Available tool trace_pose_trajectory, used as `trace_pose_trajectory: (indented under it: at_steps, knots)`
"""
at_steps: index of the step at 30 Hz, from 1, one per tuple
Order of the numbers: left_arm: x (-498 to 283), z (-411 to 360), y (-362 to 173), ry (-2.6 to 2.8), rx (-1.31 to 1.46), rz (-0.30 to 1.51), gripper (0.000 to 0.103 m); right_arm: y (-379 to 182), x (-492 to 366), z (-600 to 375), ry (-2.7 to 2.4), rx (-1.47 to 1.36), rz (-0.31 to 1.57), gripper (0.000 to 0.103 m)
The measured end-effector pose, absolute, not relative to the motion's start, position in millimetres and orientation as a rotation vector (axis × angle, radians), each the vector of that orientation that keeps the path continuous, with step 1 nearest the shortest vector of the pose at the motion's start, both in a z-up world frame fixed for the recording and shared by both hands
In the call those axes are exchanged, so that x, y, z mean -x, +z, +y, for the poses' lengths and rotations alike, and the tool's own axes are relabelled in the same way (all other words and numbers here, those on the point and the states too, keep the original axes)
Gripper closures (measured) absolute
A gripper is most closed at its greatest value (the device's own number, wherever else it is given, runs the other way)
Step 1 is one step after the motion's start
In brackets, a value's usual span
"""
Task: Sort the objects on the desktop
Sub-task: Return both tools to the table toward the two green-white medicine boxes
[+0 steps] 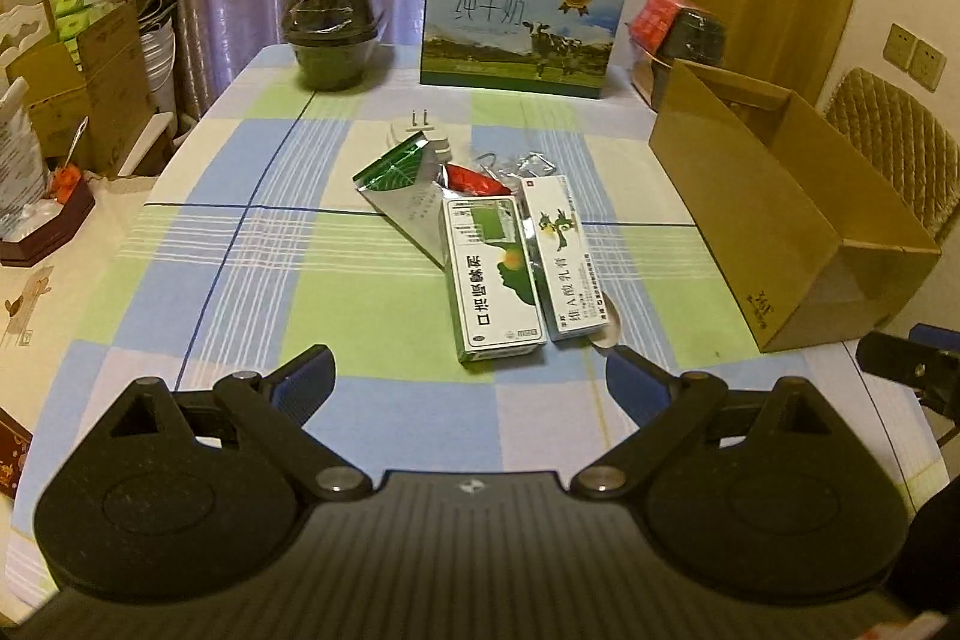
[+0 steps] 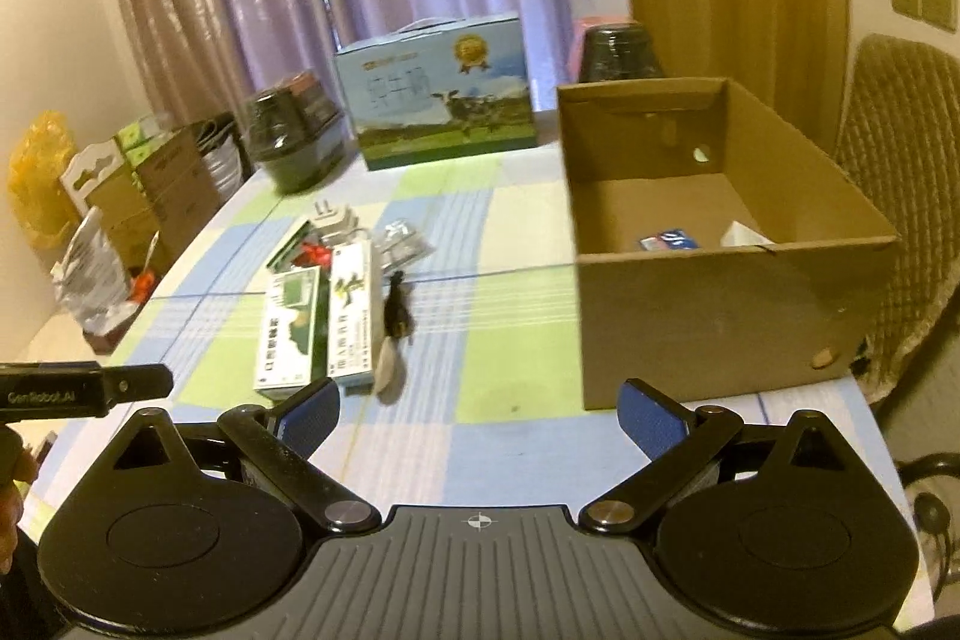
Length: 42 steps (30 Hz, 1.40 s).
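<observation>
A small pile lies mid-table: a green-and-white medicine box [image 1: 495,280], a narrow white ointment box [image 1: 561,259], a green foil packet [image 1: 393,169], a red sachet [image 1: 474,181], a white plug adapter [image 1: 423,133] and clear blister packs [image 1: 528,163]. My left gripper [image 1: 471,391] is open, just short of the two boxes. The right gripper [image 2: 480,421] is open too, near the table's front edge between the pile [image 2: 288,328] and the open cardboard box [image 2: 708,328]. A spoon-like item with a dark handle [image 2: 393,340] lies beside the ointment box [image 2: 354,313].
A milk carton case [image 1: 519,19] and a wrapped dark bowl [image 1: 333,31] stand at the table's far edge. The cardboard box [image 1: 774,214] occupies the right side and holds small items [image 2: 669,241]. A quilted chair [image 2: 900,196] is behind it; cartons [image 1: 78,88] sit left.
</observation>
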<state>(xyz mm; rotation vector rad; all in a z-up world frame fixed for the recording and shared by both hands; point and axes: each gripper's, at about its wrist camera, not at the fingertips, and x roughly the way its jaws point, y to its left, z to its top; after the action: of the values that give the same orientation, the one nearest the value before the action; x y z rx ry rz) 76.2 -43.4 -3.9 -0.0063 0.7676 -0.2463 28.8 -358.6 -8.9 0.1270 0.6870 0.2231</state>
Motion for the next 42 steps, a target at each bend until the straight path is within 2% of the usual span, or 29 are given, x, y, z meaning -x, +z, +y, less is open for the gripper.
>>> trace_pose_trajectory:
  at_steps: [24,36,39,42]
  knots:
    - [-92,-40,-32,-0.25,0.018,0.82,0.008,-38,-46,-335,0.253,-0.083,0.751,0.007]
    - [-138,-55,-50,-0.282,-0.018,0.812,0.009,-66,-75,-308,0.31,0.021,0.759,0.007]
    - [-156,-63,-57,-0.306,-0.034,0.812,0.012,-75,-82,-304,0.322,0.038,0.761,0.007]
    - [-173,-71,-65,-0.329,-0.042,0.825,0.019,-83,-89,-301,0.326,0.055,0.762,0.007]
